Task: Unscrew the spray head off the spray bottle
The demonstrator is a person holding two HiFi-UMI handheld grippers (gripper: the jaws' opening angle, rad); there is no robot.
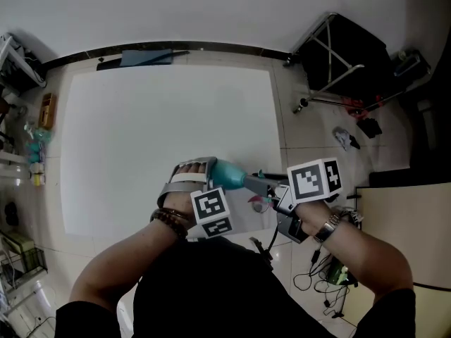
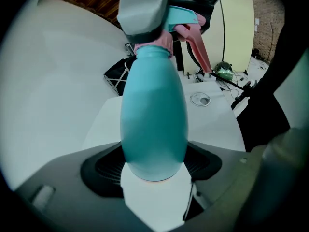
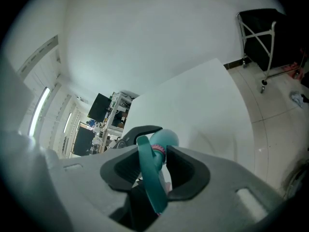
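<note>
Left forearm [image 1: 127, 263] enters the head view from 7 o'clock; right forearm [image 1: 370, 252] enters from 4 o'clock. Each hand carries one grey two-jaw gripper fitted with a marker cube. The left gripper [image 1: 204, 176] points toward 2 o'clock, jaws set wide and clamped on the body of the teal plastic spray bottle [image 1: 227, 173]. The right gripper [image 1: 271, 189] points toward 9 o'clock, jaws closed on the teal-and-pink spray head [image 3: 150, 178].

- We see spray bottle [image 2: 153, 124]: smooth teal plastic, soft sheen.
- Spray head [image 2: 181, 17]: teal plastic w/ pink plastic trigger [image 2: 197, 47].
- Left gripper [image 1: 194, 172]: matt grey plastic; pads [image 2: 104, 167] blk, ribbed.
- Table [image 1: 169, 118]: white, matt, smooth.
- Floor tiles [image 1: 310, 139]: glossy.
- Wristwatch [image 1: 328, 225]: metal, shiny, we reckon.
</note>
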